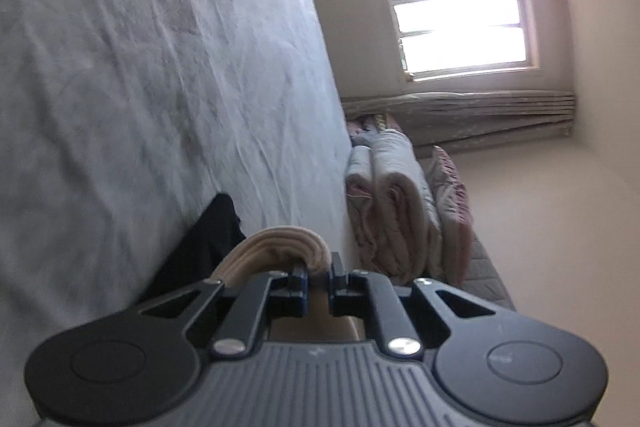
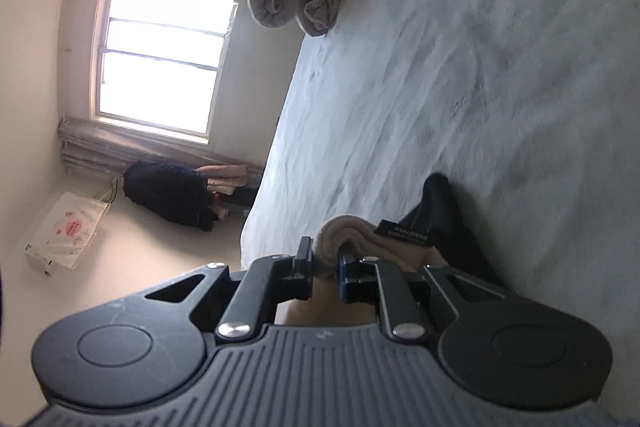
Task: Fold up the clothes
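The left tool (image 1: 318, 273) is clamped on a bunched beige hem (image 1: 280, 245) of the garment, its jaws nearly together with the cloth rolled up in a thick wad just ahead of them. Pinching a gathered edge like this gives a firm hold, so the cloth can be carried without slipping. Just to the left of that tool a black part of the garment (image 1: 208, 239) trails down toward the bed (image 1: 160, 67), which lies ahead and to its left. Folded quilts (image 1: 396, 207) are stacked ahead to its right, clear of the working space.

The right tool (image 2: 325, 257) likewise grips a beige wad (image 2: 344, 231), jaws a little wider on thicker folds. Just ahead and to its right sits a black label (image 2: 406, 233), probably the neck tag, though blur makes that uncertain; the dark cloth (image 2: 444, 223) hangs beyond it. Holding one edge at two points keeps the garment spread between the tools, ready to be laid flat on the bed (image 2: 480, 67)
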`<control>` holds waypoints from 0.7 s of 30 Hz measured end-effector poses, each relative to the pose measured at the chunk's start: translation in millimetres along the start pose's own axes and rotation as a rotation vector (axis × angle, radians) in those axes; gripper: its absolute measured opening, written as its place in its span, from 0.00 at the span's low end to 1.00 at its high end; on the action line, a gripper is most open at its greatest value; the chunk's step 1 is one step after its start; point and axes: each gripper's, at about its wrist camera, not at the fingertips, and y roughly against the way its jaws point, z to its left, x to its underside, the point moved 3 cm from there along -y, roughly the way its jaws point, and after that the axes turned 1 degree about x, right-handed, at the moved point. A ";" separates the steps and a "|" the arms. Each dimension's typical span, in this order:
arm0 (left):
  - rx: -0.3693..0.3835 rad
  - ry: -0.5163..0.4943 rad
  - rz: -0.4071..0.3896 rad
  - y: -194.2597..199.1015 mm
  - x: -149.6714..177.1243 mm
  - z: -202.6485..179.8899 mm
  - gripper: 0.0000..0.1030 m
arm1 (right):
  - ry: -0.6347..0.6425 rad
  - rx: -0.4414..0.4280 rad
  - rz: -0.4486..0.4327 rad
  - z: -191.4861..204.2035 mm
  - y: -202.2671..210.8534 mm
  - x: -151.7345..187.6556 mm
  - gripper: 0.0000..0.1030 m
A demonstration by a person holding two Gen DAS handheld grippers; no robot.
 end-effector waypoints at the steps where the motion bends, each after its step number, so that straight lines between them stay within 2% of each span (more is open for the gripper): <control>1: -0.011 0.003 -0.003 -7.2 -2.5 3.8 0.08 | -0.001 0.002 -0.003 -4.1 -4.7 -1.7 0.15; 6: -0.067 0.014 -0.004 -35.6 -8.3 25.9 0.10 | 0.033 0.051 0.006 -26.1 -20.1 -3.1 0.16; 10: -0.075 -0.026 -0.020 -37.0 -13.8 22.3 0.21 | 0.061 0.032 0.026 -29.7 -14.3 -2.6 0.18; 12: -0.076 -0.125 -0.057 -29.8 -15.9 7.6 0.42 | 0.123 0.016 0.019 -21.2 -4.9 -0.8 0.20; 13: -0.086 -0.180 -0.074 -27.2 -16.3 -0.2 0.47 | 0.173 0.026 0.007 -14.4 -1.9 2.3 0.20; 14: -0.097 -0.235 -0.091 -24.7 -16.8 -8.0 0.51 | 0.222 0.036 -0.004 -7.7 1.1 5.4 0.26; 16: -0.123 -0.357 -0.100 -24.4 -11.8 -23.9 0.51 | 0.326 0.057 -0.023 6.6 5.0 13.8 0.33; 17: -0.142 -0.424 -0.093 -27.6 -6.8 -31.0 0.51 | 0.387 0.069 -0.028 14.9 3.5 21.7 0.34; 21: -0.190 -0.679 -0.002 -46.9 30.0 -50.4 0.50 | 0.621 0.098 -0.003 44.3 -11.8 60.4 0.37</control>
